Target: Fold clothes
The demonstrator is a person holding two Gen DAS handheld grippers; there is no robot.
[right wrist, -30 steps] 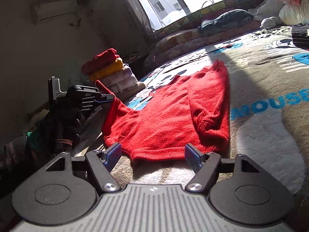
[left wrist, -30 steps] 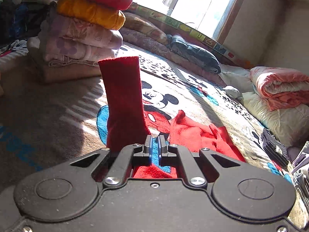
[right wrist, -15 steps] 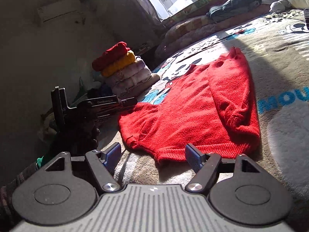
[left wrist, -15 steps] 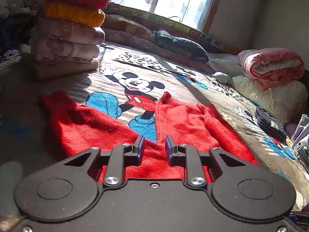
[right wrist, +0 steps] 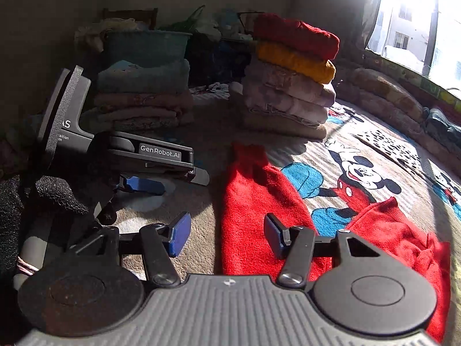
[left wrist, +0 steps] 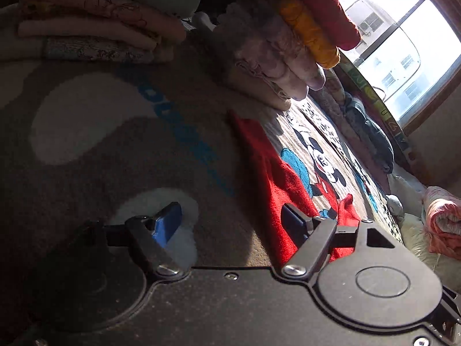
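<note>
A red sweater (right wrist: pixel 253 201) lies flat on the Mickey Mouse blanket (right wrist: pixel 360 173), one sleeve stretched toward the folded stacks. My right gripper (right wrist: pixel 227 230) hovers open over the sleeve's near part, its right finger above the red knit and its left finger over bare blanket. To the left, a gloved hand (right wrist: pixel 57 196) holds my left gripper (right wrist: pixel 173 181) low over the blanket, beside the sleeve. In the tilted left wrist view, the left gripper (left wrist: pixel 230 222) is open wide and holds nothing, and the sweater (left wrist: pixel 268 167) lies under its right finger.
A tall stack of folded clothes (right wrist: pixel 291 77), red and yellow on top, stands just beyond the sleeve end. A second, lower stack (right wrist: pixel 144 95) sits to its left. Rolled bedding (right wrist: pixel 383 95) lines the window side. A pink quilt (left wrist: pixel 443 222) lies far right.
My left gripper let go of the raised sleeve, opened wide and moved left off the sweater. The sleeve now lies flat. My right gripper swung over to the sleeve side.
</note>
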